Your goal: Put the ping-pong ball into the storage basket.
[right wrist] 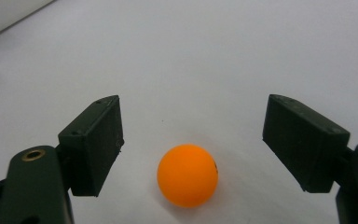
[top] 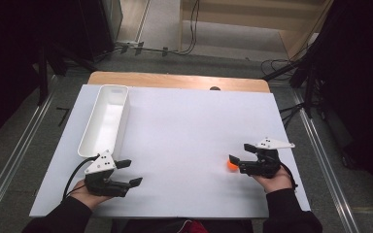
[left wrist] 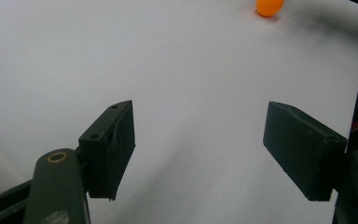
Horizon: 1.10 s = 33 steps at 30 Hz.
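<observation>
My right tool [right wrist: 193, 140] is spread wide with the orange ball [right wrist: 188, 175] resting on the white tabletop [top: 184, 131] between its jaws, untouched. My left tool [left wrist: 198, 144] is released, empty, at 7 o'clock by the white bin [top: 105, 119].

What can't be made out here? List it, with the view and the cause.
- Inside of the white bin: high view, washed out by glare; contents cannot be told.
- Mark on the orange ball: right gripper view, too small to read.
- Dark spot on the wooden edge: high view, too small to identify.
- Room beyond the table: high view, too dark.
</observation>
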{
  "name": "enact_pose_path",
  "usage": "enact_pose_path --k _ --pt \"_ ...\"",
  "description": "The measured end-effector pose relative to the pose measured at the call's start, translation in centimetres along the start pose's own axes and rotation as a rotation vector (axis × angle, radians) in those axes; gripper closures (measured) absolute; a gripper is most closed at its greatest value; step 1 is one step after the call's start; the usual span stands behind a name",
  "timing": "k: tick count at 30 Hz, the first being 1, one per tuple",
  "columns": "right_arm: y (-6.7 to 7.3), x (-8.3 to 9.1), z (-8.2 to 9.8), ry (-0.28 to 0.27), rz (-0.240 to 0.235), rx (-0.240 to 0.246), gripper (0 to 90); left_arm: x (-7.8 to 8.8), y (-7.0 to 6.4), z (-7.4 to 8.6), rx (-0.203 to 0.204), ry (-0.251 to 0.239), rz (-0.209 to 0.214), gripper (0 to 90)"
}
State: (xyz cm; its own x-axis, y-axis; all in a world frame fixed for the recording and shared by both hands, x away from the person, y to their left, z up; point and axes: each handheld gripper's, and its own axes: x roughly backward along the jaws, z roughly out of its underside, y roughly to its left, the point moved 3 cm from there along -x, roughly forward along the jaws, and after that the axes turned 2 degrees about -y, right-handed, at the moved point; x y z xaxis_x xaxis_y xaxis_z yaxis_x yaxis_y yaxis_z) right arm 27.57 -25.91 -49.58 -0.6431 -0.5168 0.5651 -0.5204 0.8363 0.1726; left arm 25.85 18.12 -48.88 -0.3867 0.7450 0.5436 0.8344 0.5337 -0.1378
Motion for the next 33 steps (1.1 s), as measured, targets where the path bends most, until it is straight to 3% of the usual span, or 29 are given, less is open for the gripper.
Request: enact_pose_path --k 8,26,33 --pt "-0.1 -0.3 0.3 0.013 -0.013 0.013 18.9 0.0 0.0 0.0 0.0 -0.004 -0.002 25.3" --pt "-0.2 -1.0 1.3 0.055 -0.034 -0.031 18.9 0.0 -0.1 0.0 -0.014 0.005 -0.009 25.3" --pt "-0.4 -1.1 1.6 0.07 -0.027 -0.025 18.9 0.0 -0.1 0.1 -0.015 0.008 -0.007 25.3"
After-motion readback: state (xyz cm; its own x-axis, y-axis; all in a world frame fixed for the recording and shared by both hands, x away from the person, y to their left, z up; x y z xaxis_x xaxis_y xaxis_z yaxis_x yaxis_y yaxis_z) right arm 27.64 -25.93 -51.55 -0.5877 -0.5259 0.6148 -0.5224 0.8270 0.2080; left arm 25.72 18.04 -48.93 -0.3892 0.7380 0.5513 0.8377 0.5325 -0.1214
